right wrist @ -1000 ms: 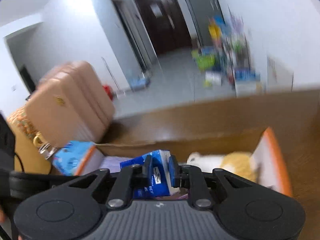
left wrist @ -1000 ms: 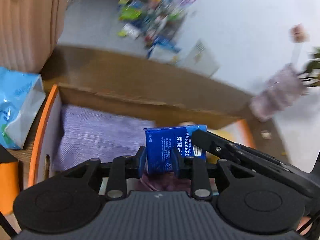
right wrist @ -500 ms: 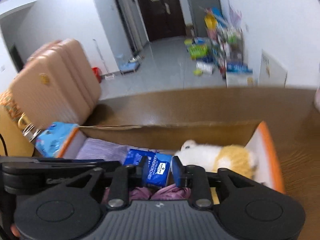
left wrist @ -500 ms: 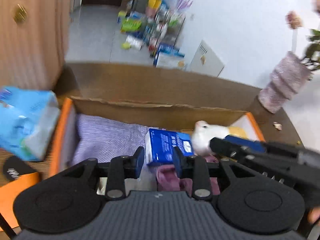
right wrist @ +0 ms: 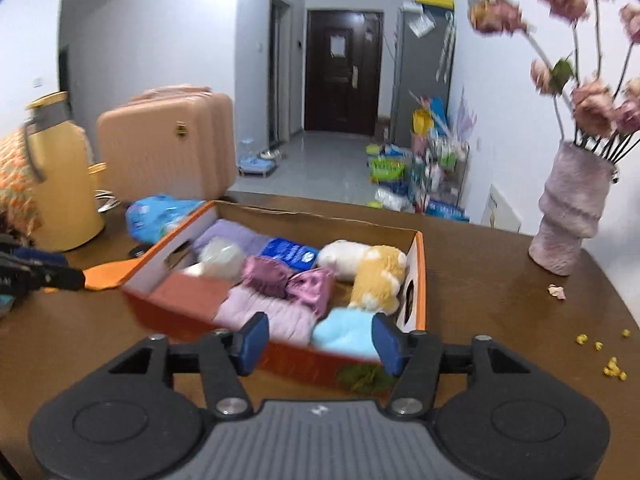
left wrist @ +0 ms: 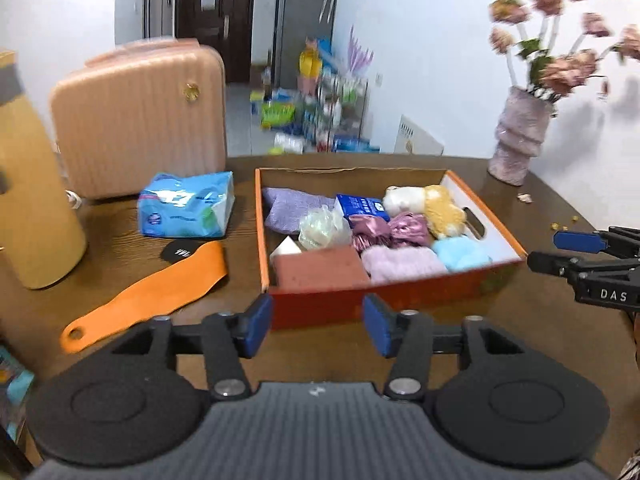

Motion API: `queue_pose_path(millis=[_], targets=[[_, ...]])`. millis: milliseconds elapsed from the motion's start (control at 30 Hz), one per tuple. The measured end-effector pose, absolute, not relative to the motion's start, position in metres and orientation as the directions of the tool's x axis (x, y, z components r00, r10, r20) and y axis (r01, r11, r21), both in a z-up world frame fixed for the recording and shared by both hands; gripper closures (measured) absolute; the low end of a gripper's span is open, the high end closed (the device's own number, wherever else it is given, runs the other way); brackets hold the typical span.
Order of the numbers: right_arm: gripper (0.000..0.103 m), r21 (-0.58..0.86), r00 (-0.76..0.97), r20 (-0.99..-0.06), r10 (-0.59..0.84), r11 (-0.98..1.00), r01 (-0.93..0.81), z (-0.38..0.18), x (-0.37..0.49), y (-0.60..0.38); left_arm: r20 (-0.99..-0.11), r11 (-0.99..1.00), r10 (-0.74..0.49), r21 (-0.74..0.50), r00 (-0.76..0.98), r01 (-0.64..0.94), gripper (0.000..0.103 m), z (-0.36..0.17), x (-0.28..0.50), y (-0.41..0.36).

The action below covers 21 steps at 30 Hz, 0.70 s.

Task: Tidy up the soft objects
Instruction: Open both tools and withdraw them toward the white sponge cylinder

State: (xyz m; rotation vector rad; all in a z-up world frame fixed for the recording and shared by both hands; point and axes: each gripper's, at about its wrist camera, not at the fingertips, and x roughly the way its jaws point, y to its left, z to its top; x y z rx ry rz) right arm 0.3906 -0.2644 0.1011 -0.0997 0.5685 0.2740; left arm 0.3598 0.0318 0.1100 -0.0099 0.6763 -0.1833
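Observation:
An orange cardboard box (left wrist: 384,300) (right wrist: 419,280) stands on the brown table, full of soft things: a blue tissue pack (left wrist: 360,206) (right wrist: 290,251), a white and yellow plush toy (left wrist: 432,204) (right wrist: 368,268), a purple cloth (left wrist: 290,204), pink scrunchies (left wrist: 388,230), a light blue cloth (left wrist: 460,252) and a red-brown sponge (left wrist: 320,268). My left gripper (left wrist: 318,330) is open and empty in front of the box. My right gripper (right wrist: 320,338) is open and empty at the box's near right corner; it also shows in the left wrist view (left wrist: 560,250).
A blue tissue bag (left wrist: 186,204), an orange strap (left wrist: 148,296) and a yellow flask (left wrist: 32,184) lie left of the box. A pink suitcase (left wrist: 140,116) stands behind. A vase with flowers (left wrist: 516,136) (right wrist: 568,216) stands at the right rear.
Both grippers let go of the blue tissue pack, which now lies in the box. Both opened and pulled back out of the box toward the near table edge.

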Motion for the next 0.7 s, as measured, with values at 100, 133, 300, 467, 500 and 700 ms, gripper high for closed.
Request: queue_pose_path(millis=[100, 133, 300, 467, 500, 700], targets=[[0.036, -0.040, 0.829, -0.505, 0.238, 0.954, -0.298, 0.093, 0.336, -0.255, -0.594, 0.986, -0.164, -0.085, 0.788, 0.141, 0.025, 0.095, 0.305, 0.035], [0.033, -0.048, 0.842, -0.482, 0.242, 0.952, -0.302, 0.089, 0.316, -0.250, -0.597, 0.986, -0.167, -0.083, 0.785, 0.147, 0.025, 0.086, 0.289, 0.035], [0.026, 0.000, 0.834, -0.459, 0.306, 0.939, -0.345, 0.057, 0.226, -0.233, -0.596, 0.988, -0.152, -0.083, 0.788, 0.127, 0.022, 0.049, 0.220, 0.029], [0.022, -0.039, 0.832, -0.491, 0.257, 0.948, -0.316, 0.021, 0.168, -0.218, -0.570, 0.997, -0.077, -0.035, 0.818, 0.070, 0.019, 0.025, 0.162, 0.024], [0.022, -0.050, 0.837, -0.492, 0.241, 0.952, -0.303, 0.016, 0.157, -0.216, -0.568, 0.997, -0.072, -0.040, 0.820, 0.060, 0.017, 0.022, 0.151, 0.026], [0.022, 0.033, 0.813, -0.516, 0.270, 0.954, -0.296, -0.001, 0.122, -0.218, -0.576, 0.997, -0.079, -0.024, 0.814, 0.080, 0.015, 0.010, 0.124, 0.030]])
